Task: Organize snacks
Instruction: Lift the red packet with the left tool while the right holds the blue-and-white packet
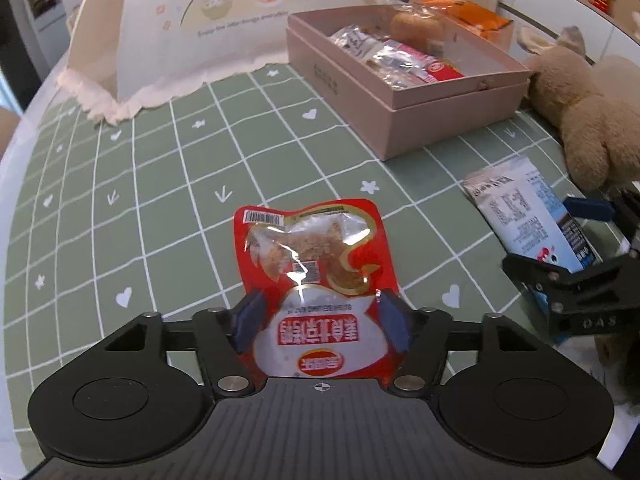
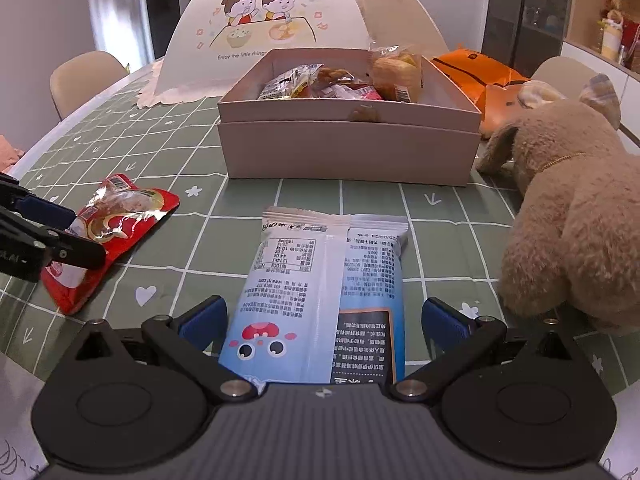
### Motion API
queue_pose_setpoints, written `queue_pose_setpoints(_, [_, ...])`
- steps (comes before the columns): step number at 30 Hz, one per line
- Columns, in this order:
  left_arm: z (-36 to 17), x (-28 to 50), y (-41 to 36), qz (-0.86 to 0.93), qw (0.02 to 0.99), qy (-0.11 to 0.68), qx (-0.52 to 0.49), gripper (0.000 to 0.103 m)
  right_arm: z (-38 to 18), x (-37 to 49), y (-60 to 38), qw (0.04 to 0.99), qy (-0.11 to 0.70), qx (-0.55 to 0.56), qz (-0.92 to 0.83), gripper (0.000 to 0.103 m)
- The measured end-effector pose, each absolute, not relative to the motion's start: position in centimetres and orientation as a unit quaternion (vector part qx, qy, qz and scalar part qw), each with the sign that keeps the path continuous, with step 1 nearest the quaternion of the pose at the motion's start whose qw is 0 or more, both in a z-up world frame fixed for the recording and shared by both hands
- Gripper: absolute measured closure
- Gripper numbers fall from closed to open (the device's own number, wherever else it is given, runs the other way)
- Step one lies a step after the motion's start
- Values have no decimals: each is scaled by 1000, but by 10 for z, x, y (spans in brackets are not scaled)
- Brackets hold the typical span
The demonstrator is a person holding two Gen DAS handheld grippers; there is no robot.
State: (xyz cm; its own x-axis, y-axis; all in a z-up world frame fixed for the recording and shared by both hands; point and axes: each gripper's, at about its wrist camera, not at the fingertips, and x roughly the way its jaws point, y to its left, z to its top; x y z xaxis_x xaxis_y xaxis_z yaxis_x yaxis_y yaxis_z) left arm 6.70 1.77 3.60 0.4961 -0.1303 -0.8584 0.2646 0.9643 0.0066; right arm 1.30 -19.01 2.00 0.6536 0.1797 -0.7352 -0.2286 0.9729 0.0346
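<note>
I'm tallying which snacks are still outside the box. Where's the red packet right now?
The red packet lies on the green tablecloth, between the left gripper's fingers, in front of the pink box and left of the blue packet.
</note>
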Motion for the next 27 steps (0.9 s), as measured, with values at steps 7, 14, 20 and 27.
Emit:
queue_pose_setpoints(7, [32, 84, 34, -93, 866, 491, 3, 22, 19, 11, -191, 912, 394, -28, 109, 0])
queue_pose_setpoints(14, [30, 103, 26, -72, 865, 496, -8, 18, 18, 9, -190, 914, 391, -26, 105, 0])
queue_pose_setpoints(20, [31, 93, 22, -69, 871, 486, -4, 35, 18, 9, -191, 915, 389, -26, 105, 0])
queue_pose_setpoints(27, [46, 70, 49, -84, 874, 473, -71, 55, 17, 8, -191, 917, 384, -25, 106, 0])
